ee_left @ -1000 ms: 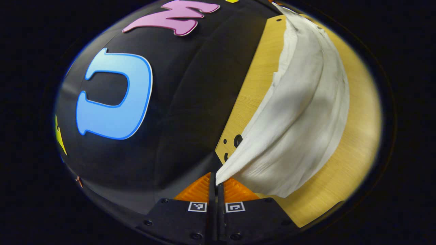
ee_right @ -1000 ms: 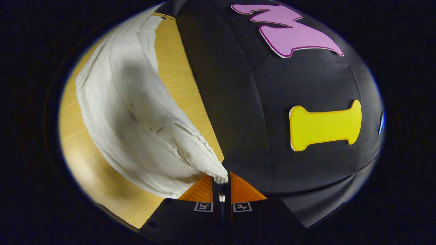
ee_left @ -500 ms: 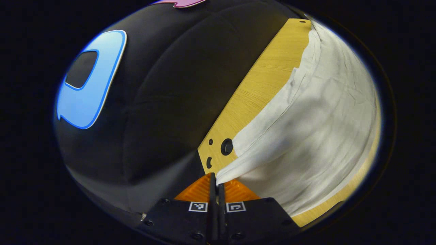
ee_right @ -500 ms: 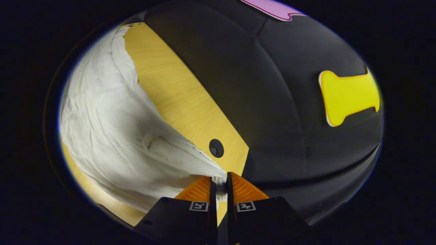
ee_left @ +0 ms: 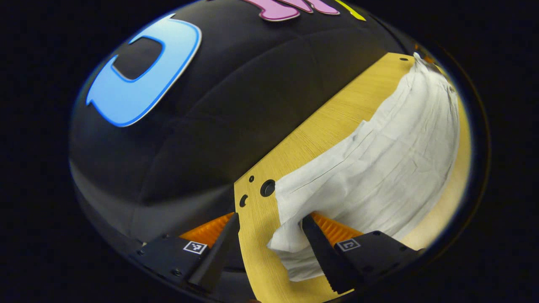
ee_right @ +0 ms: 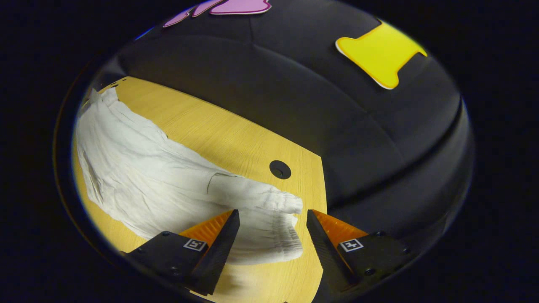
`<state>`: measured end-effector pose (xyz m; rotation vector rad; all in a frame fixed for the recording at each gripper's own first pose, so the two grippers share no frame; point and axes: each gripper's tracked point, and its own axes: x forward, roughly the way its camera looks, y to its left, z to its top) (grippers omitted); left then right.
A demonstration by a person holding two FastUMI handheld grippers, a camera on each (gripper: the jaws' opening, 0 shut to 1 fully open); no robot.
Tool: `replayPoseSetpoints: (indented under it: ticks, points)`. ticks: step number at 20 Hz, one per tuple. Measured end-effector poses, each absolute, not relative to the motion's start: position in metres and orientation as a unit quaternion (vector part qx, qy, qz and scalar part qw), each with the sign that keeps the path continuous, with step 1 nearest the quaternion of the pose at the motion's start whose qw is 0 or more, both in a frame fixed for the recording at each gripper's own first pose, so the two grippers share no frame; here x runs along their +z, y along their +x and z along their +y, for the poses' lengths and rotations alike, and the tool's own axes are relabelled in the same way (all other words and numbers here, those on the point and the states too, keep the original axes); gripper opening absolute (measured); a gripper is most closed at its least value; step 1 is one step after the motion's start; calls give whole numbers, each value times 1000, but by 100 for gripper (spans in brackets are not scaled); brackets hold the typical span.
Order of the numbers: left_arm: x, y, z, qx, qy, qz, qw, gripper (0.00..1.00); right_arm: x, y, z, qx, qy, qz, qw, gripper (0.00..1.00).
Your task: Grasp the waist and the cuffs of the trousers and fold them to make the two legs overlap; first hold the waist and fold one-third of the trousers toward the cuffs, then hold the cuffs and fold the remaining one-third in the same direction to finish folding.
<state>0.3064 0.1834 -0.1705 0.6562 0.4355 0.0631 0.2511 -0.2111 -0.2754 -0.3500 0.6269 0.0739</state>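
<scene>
Both hand-held grippers stand spread and empty: the left hand-held gripper over the cuff end, the right hand-held gripper over the gathered waist of the trousers, which lie lengthwise on the worktop; the right seems best placed to grip the waist.

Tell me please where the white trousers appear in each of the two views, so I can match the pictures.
Left gripper view: the white trousers lie in the right half, running from the open fingers up to the upper right.
Right gripper view: the trousers lie in the left half, one end between the open fingers.
Shared landmark: the wooden table with a round black hole beside the cloth.
</scene>
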Motion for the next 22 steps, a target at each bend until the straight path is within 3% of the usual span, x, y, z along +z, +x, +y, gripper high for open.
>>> replayPoseSetpoints:
  ticks: [7,14,22]
  points:
    - [-144,221,190,120,166,171,964,97,-248,219,-223,-28,-5,252,967,98]
    - [-134,137,137,148,94,135,975,97,-288,218,-238,-98,129,269,949,98]
    - [-157,86,100,143,33,179,973,97,-316,225,-245,-142,246,279,917,99]
